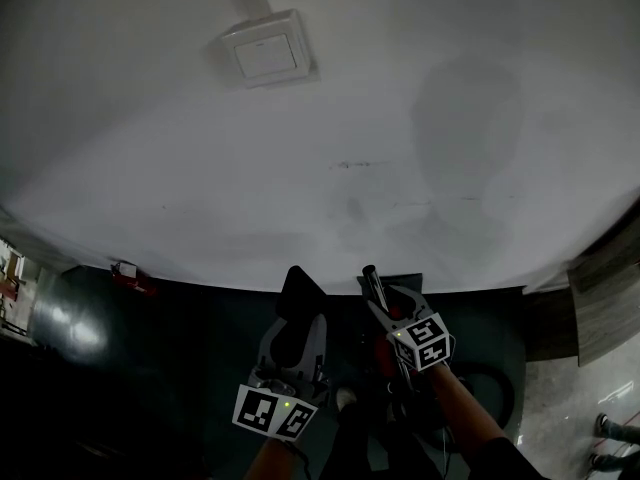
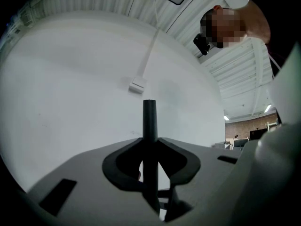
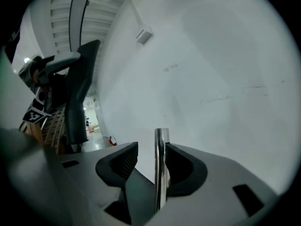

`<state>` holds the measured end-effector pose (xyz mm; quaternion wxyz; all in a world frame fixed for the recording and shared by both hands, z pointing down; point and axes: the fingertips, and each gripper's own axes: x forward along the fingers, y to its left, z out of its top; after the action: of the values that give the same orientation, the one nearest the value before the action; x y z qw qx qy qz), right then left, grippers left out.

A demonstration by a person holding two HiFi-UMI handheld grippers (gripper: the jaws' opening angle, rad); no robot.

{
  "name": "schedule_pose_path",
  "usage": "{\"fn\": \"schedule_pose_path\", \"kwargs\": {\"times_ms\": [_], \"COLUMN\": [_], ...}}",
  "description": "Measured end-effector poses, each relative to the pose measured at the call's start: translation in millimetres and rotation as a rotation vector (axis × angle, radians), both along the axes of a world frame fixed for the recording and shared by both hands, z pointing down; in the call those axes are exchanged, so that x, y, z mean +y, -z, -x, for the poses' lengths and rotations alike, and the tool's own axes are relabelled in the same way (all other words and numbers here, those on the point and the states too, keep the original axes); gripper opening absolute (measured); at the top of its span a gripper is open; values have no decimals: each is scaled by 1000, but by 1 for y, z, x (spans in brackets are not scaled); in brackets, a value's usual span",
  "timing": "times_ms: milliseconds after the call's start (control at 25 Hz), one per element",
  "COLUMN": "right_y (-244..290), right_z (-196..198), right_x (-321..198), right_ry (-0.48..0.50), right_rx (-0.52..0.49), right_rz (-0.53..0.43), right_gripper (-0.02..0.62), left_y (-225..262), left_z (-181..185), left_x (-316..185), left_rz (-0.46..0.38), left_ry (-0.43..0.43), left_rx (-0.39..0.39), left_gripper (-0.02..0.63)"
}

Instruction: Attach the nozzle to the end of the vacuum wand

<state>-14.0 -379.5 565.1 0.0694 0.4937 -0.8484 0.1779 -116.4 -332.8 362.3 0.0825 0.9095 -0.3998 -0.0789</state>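
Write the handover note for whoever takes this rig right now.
Left claw: shut on the black nozzle, which sticks out past the jaws.
Right claw: open. The metal wand stands between the jaws, with one pad clear of it.
Where: both are held side by side before the white wall, nozzle and wand apart.
Done: nozzle gripped.
Left: probably regrip the wand, line the nozzle up with its end, push it on.
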Motion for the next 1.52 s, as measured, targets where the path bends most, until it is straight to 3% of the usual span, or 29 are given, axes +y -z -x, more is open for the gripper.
{"fn": "schedule_pose_path", "kwargs": {"times_ms": [560,840,1160,1520], "right_y": [-38,-37,-18,-1], "right_z": [3,3,4,25], "right_x": [-44,-43,-7,52], "right_ry": [-55,-44,-24,23], "right_rx": [60,86,95,95], "right_rz": [45,22,-26,-94], "right_gripper": [195,161,155,153], "left_y": [-12,-12,11,46], "left_z": [23,22,11,-31], "left_x": [-14,-12,-11,-10], "left_rz": [17,17,-15,-44], "left_ry": [13,11,-7,-117], "left_rx": [-27,-31,-5,41], "left_gripper": [89,89,89,88]}}
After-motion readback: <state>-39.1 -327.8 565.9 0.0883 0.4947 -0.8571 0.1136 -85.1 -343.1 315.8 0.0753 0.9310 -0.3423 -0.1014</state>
